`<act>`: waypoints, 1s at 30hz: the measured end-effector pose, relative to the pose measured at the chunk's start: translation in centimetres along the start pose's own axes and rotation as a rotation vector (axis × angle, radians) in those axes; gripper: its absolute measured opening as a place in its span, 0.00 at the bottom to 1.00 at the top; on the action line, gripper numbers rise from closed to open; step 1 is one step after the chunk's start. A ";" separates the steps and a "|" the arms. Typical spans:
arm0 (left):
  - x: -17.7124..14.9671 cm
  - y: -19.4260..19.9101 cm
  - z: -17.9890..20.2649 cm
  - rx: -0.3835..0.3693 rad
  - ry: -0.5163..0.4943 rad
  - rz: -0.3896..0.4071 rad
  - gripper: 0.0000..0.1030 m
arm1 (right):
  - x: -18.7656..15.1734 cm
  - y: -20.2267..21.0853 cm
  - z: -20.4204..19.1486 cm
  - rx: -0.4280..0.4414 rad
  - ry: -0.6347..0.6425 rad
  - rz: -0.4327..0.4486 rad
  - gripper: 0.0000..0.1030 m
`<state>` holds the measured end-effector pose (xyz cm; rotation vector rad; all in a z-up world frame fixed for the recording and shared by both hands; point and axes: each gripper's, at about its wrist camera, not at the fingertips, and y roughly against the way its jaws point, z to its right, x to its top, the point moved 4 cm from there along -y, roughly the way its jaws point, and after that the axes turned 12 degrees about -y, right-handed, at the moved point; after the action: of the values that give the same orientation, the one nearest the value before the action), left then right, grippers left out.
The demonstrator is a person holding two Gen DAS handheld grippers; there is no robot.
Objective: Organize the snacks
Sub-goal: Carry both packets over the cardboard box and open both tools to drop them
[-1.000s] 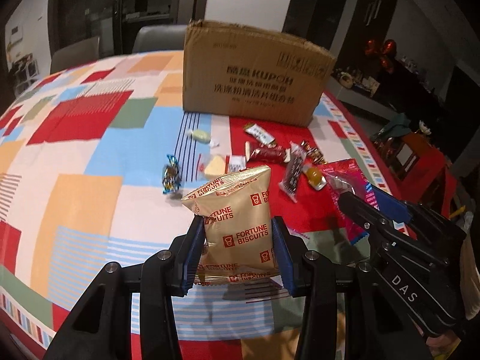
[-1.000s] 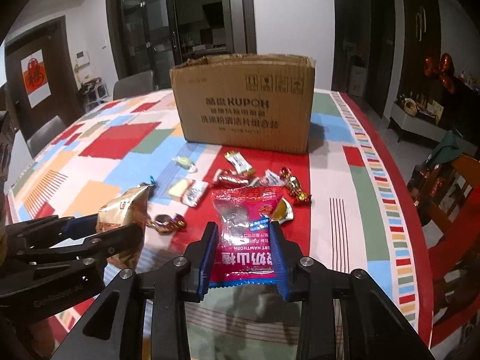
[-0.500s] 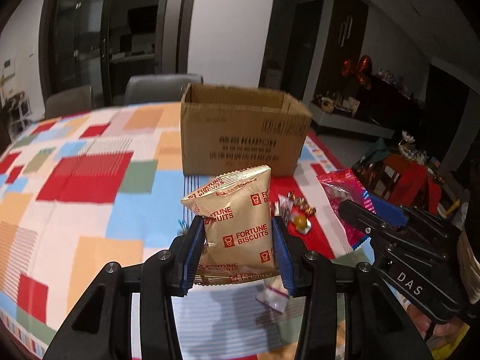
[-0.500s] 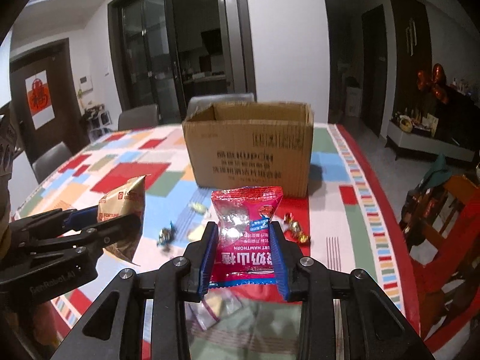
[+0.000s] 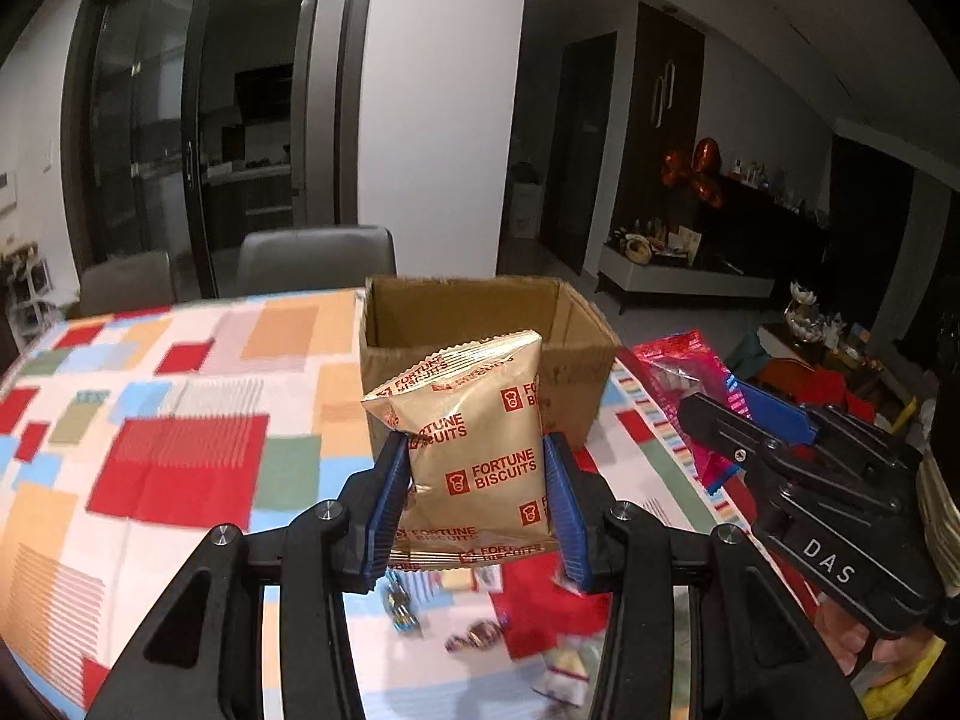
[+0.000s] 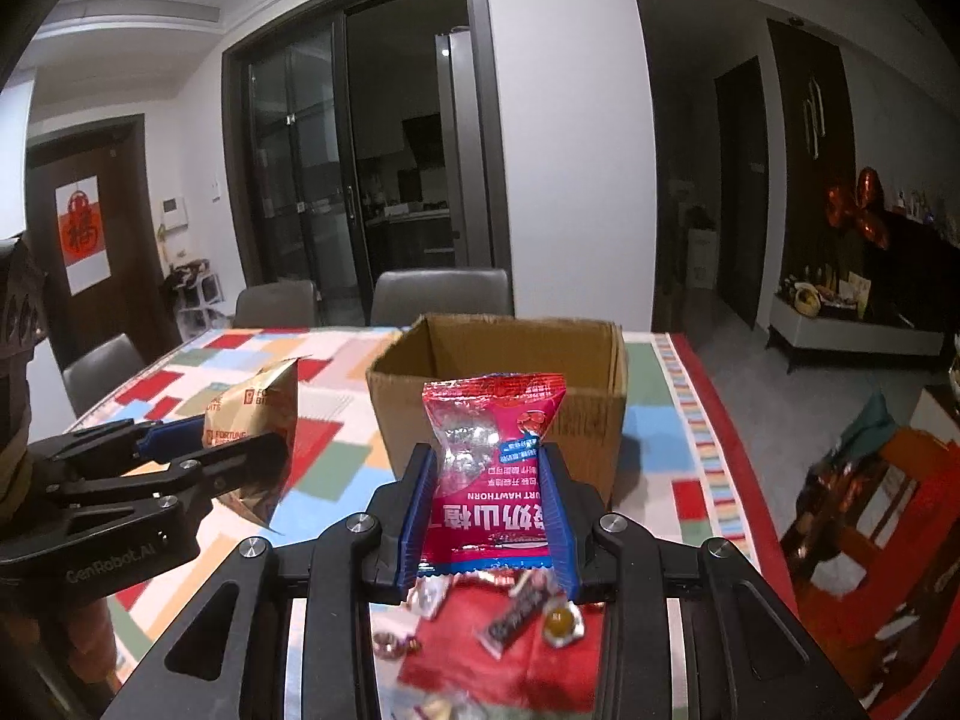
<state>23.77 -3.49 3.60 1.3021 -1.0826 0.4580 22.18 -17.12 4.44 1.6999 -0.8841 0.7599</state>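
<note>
My left gripper point(image 5: 477, 468) is shut on a gold Fortune Biscuits packet point(image 5: 474, 438) and holds it in the air in front of the open cardboard box point(image 5: 576, 360). My right gripper point(image 6: 489, 483) is shut on a red hawthorn snack bag point(image 6: 489, 480), also lifted before the box point(image 6: 600, 396). The box stands open at the top, and what shows of its inside looks empty. Each gripper shows in the other's view: the right one point(image 5: 720, 414) with its red bag point(image 5: 684, 366), the left one point(image 6: 240, 450) with its gold packet point(image 6: 258, 408).
Several small wrapped candies point(image 6: 528, 606) lie on the patchwork tablecloth point(image 5: 180, 456) below the grippers, others point(image 5: 474, 636) in the left wrist view. Grey chairs point(image 6: 438, 294) stand behind the table. The table's right edge point(image 6: 732, 420) has a red border.
Both grippers have risen with their packets and moved toward the box. The box's open top now shows, and the loose candies have dropped to the bottom of both views.
</note>
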 end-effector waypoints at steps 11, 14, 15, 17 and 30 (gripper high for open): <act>5.2 -3.0 -2.0 0.010 -0.066 -0.017 0.43 | 4.3 -3.8 0.0 0.001 0.019 0.001 0.34; 6.5 -4.1 -2.3 0.011 -0.092 -0.035 0.43 | 5.6 -4.9 0.2 0.001 0.019 -0.017 0.34; 6.9 -4.6 -2.3 0.008 -0.103 -0.047 0.43 | 6.0 -5.6 0.3 0.000 0.023 -0.029 0.34; 7.7 -5.6 -2.3 0.005 -0.126 -0.067 0.43 | 6.8 -6.7 0.7 -0.006 0.021 -0.051 0.34; 11.0 -13.6 -2.9 -0.070 -0.162 -0.162 0.43 | 9.5 -13.5 3.6 -0.037 -0.021 -0.186 0.34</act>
<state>40.89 -7.63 5.74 1.3707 -1.1066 0.1944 38.85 -19.70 4.64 1.7320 -0.7376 0.5981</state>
